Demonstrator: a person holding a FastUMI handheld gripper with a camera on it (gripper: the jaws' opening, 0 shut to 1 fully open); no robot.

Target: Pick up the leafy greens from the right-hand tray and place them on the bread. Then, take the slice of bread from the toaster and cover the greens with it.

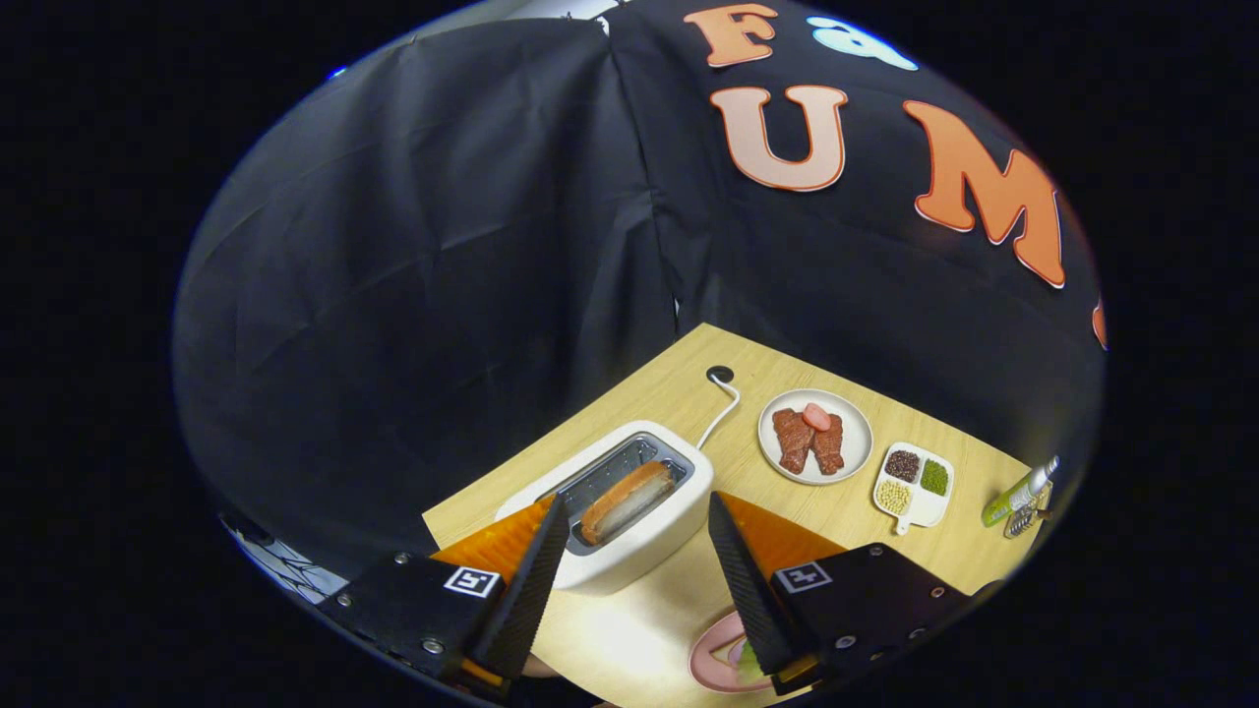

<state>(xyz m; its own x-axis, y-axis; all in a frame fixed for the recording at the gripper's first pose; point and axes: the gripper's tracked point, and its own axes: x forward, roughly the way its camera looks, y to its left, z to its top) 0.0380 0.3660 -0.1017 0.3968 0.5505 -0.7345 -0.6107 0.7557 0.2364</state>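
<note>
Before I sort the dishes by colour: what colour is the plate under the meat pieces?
White plate, clearest in the gripper view, beyond the open gripper.

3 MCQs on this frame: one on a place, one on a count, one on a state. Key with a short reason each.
1. Where is the slice of bread?
A. in the toaster slot
B. on the round white plate
C. on the pink plate

2. How many sections has the small white dish?
A. two
B. three
C. five

3. How is the gripper?
A. shut on the bread
B. open, holding nothing
C. shut on the cord

Key:
1 A, the slice sits in the slot between the fingers.
2 B, three fillings: dark, green, pale.
3 B, the fingers stand wide apart, either side of the toaster.
</note>
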